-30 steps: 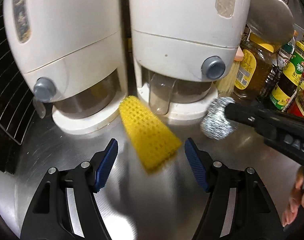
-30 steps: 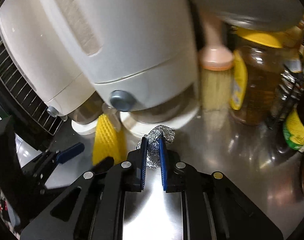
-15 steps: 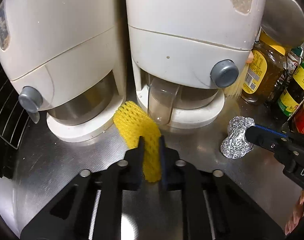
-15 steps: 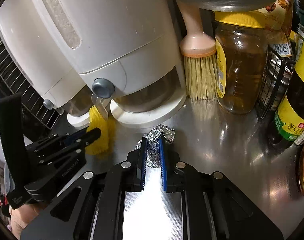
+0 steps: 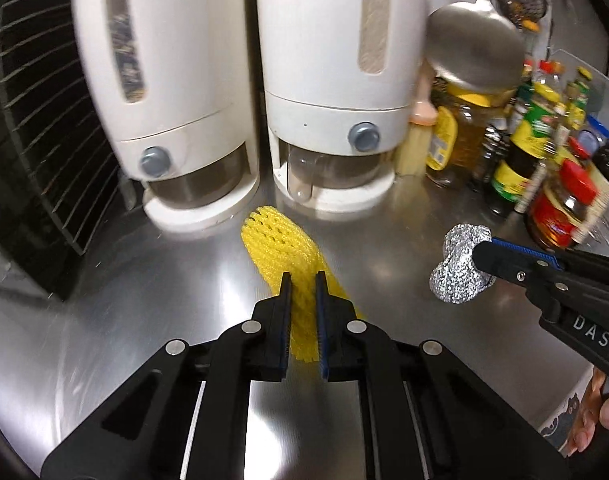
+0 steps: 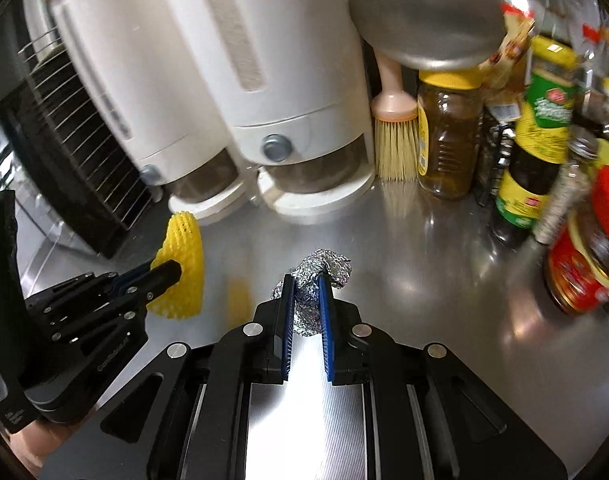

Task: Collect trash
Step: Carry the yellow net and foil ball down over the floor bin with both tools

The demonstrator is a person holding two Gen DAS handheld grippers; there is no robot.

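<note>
My left gripper (image 5: 303,280) is shut on a yellow foam net sleeve (image 5: 282,246), whose far end hangs just above the steel counter (image 5: 144,300). In the right wrist view the same yellow sleeve (image 6: 182,264) sits pinched in the left gripper (image 6: 172,270) at the left. My right gripper (image 6: 306,280) is shut on a crumpled ball of silver foil (image 6: 324,270), held off the counter. The foil ball (image 5: 458,266) also shows at the right of the left wrist view, clamped in the right gripper (image 5: 482,252).
Two white dispensers (image 5: 336,92) stand at the back of the counter. A black wire rack (image 5: 36,140) is on the left. A pink-handled brush (image 6: 394,132), a honey jar (image 6: 448,132), sauce bottles (image 6: 540,148) and a red-lidded jar (image 6: 584,256) crowd the right. A steel ladle bowl (image 6: 428,16) hangs above.
The left gripper closed on the yellow sleeve, then both grippers drew back and up from the dispensers with their loads. The right gripper stayed shut on the foil ball.
</note>
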